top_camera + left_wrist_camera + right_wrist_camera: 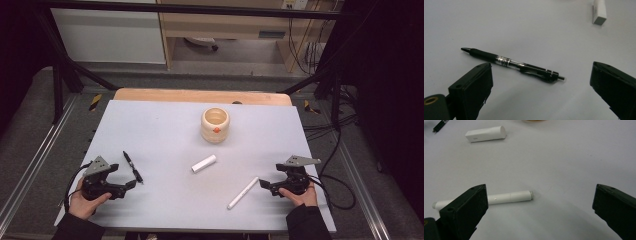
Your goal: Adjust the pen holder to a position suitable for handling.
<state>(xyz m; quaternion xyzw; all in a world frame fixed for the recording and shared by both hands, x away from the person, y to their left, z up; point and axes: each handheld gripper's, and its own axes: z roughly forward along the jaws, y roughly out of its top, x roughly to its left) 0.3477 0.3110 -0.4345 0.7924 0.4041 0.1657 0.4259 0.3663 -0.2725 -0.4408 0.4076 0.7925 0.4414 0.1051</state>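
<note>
A pale grey table is seen from above, with a strip of bare wood along its far edge. On it, toward the far edge and a little right of the middle, a round cream pot stands upright, its mouth open and a small orange mark on its near side.

Near the table's near left corner the left gripper is held in a hand; its jaws are spread wide and nothing is between them. Near the near right corner the right gripper is held in the other hand, its jaws likewise spread wide and empty.

A long white pen lies flat just beside the right gripper's jaws, slanting toward the near edge; in the right gripper view the white pen is seen partly behind the left-hand jaw, apart from it. A black pen lies flat just beyond the left gripper, toward the left edge; in the left gripper view the black pen lies across the gap ahead of the jaws, untouched. A short white cap lies near the middle of the table, between the two pens and well apart from both grippers.
</note>
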